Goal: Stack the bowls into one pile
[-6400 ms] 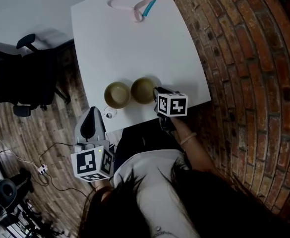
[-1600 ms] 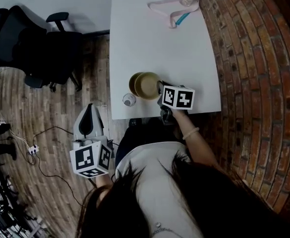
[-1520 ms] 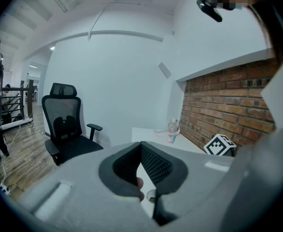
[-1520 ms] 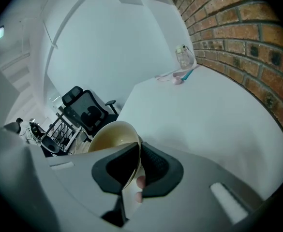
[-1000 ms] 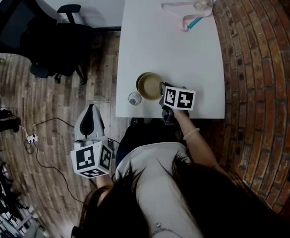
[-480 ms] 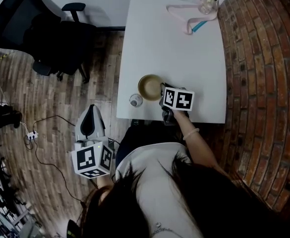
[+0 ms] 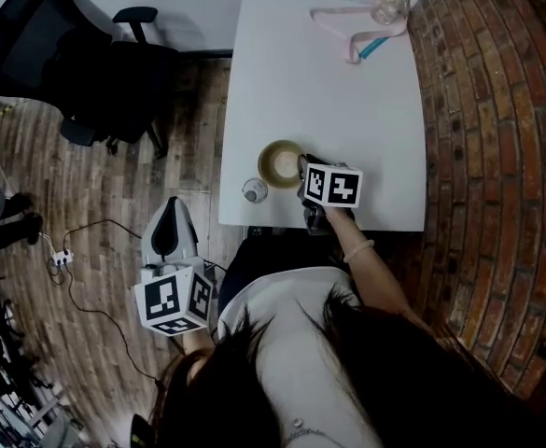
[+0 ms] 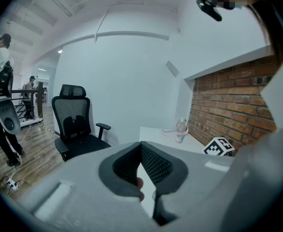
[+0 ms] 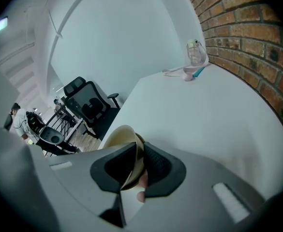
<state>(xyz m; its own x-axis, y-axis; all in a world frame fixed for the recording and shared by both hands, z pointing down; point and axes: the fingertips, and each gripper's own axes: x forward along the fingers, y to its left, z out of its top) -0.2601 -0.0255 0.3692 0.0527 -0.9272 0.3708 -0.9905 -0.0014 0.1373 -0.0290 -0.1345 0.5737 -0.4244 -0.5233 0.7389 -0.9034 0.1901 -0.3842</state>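
The left gripper (image 8: 141,151) is held off the table (image 7: 329,91) above the wooden floor (image 7: 95,213), its jaws closed tip to tip with nothing between them. A small glass (image 7: 255,190) stands at the table's near edge, just left of the bowls (image 7: 278,161), which sit nested as one pile. The right gripper (image 9: 134,164) is clamped narrowly on the pile's near rim.
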